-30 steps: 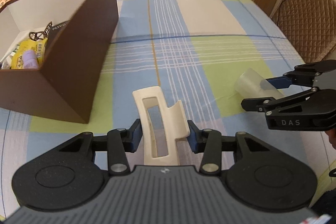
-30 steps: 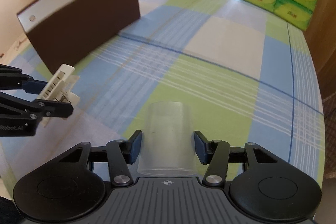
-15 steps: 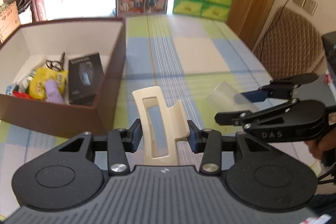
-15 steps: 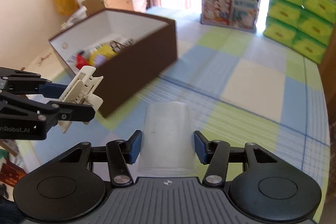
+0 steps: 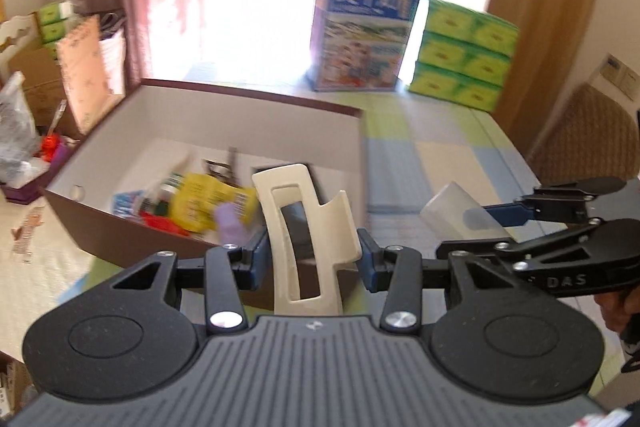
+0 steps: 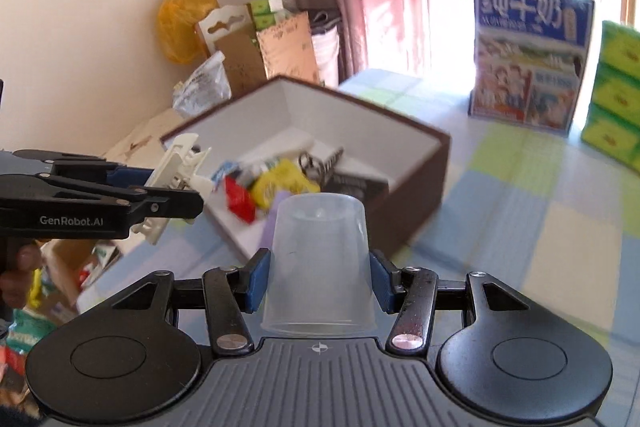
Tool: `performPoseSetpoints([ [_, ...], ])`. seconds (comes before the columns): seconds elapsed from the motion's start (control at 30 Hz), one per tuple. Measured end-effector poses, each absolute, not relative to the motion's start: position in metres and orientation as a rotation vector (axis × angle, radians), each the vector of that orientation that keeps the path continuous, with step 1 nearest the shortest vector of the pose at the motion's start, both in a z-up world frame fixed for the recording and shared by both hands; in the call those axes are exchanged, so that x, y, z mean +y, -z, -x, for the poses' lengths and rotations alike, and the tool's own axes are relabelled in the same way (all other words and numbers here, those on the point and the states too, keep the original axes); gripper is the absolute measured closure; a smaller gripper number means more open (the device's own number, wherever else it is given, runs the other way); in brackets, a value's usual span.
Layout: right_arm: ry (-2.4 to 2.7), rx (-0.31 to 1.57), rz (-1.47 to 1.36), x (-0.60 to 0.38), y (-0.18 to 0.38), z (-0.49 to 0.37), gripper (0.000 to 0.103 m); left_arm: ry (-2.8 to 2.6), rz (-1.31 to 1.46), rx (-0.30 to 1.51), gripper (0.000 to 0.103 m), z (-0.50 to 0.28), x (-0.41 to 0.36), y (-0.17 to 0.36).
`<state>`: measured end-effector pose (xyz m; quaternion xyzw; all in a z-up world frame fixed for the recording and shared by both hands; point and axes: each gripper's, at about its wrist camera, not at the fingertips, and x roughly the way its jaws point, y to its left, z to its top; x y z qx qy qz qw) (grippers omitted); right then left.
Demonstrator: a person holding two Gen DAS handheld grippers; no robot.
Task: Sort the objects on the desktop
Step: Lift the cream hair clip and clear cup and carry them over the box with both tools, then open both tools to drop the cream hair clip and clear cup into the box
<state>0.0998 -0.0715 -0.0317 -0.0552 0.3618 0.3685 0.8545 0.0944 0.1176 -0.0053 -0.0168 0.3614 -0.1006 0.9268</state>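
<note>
My left gripper (image 5: 310,259) is shut on a cream hair claw clip (image 5: 308,227), held in the air over the near wall of the brown box (image 5: 256,95). From the right wrist view the same clip (image 6: 176,179) shows at the left, above the box's near corner. My right gripper (image 6: 320,281) is shut on a clear plastic cup (image 6: 318,267), mouth toward the camera, raised in front of the box (image 6: 416,179). In the left wrist view that cup (image 5: 452,211) hangs to the right of the box.
The box has a white inside and holds a yellow packet (image 5: 208,203), scissors, a black carton (image 6: 356,187) and small bits. A milk carton (image 5: 364,35) and green tissue packs (image 5: 460,55) stand at the table's far end. A chair (image 5: 588,139) is on the right.
Both grippers have risen and moved left toward the box, still holding the clip and the cup. The box's inside has come into view under them.
</note>
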Motion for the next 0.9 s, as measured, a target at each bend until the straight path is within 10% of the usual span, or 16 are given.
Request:
performPoseSetpoints([
  [0.9, -0.570, 0.903, 0.034, 0.084, 0.091, -0.251, 0.053, 0.171, -0.102, 0.917, 0.064, -0.298, 0.245, 0.054],
])
